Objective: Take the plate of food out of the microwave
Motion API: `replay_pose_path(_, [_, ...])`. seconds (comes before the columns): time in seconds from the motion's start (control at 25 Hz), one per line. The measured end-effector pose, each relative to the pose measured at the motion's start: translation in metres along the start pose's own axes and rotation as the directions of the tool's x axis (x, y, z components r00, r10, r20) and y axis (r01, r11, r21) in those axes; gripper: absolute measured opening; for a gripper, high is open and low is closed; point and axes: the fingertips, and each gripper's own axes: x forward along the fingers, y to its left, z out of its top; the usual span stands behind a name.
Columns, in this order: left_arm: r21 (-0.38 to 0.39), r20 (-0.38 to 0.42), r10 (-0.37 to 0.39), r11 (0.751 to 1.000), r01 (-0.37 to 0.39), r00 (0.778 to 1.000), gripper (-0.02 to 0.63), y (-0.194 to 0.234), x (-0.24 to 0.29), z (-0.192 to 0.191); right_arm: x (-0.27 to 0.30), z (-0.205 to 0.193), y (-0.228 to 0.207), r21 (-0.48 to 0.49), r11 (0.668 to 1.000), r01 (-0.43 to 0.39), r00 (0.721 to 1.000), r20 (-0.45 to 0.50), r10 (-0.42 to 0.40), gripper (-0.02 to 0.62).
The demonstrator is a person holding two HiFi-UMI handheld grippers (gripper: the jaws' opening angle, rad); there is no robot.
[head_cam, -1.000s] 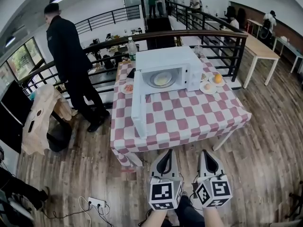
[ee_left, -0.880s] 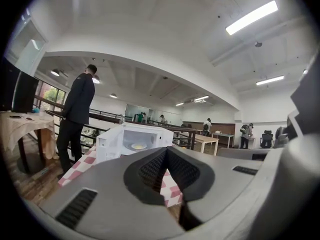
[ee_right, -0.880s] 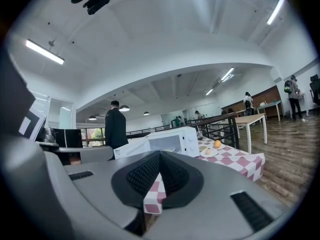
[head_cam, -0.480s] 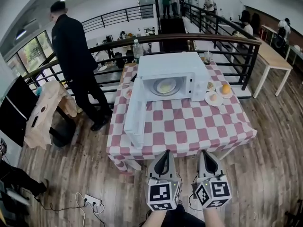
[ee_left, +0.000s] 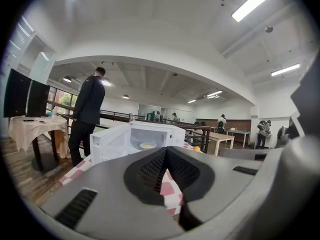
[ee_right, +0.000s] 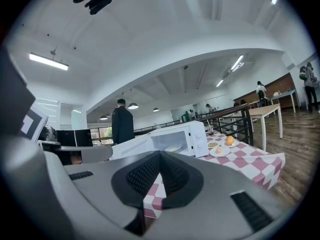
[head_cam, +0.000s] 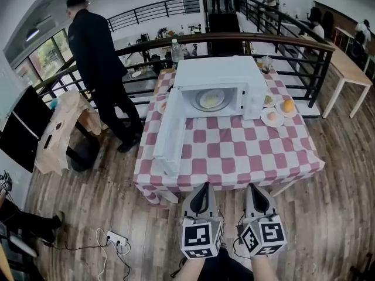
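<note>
Inside open microwave (head_cam: 218, 70), plate of food (head_cam: 211, 100), contents indistinct

Plate of food (head_cam: 212, 100) inside the open microwave (head_cam: 218, 74)
The white microwave stands on the red-checked table (head_cam: 246, 152), its door (head_cam: 170, 138) swung wide to the left; the pale plate lies flat in the cavity.

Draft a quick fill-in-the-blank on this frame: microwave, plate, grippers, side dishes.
1. The microwave has its door swung ____.
2. The plate of food sits ____ the microwave.
3. The left gripper and the right gripper hang short of the table, both with jaws ____ and nothing between them.
4. In the head view, the orange lies on a small plate to the microwave's ____.

Missing words: open; inside; shut; right.
</note>
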Motion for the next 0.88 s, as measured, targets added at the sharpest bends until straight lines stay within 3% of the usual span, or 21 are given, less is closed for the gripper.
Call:
replay_pose_path(0.48, [-0.011,0.002,-0.014,1.0,0.014,1.0,0.009,0.005,0.045,0.004,0.043,0.005,-0.015,-0.006,1.0,0.002,1.0,-0.007,-0.002,-0.008])
replay_pose_path(0.88, [-0.022,-0.001,-0.022,1.0,0.022,1.0,0.01,0.027,0.115,0.009,0.113,0.015,-0.036,-0.016,1.0,0.014,1.0,-0.012,-0.014,-0.008])
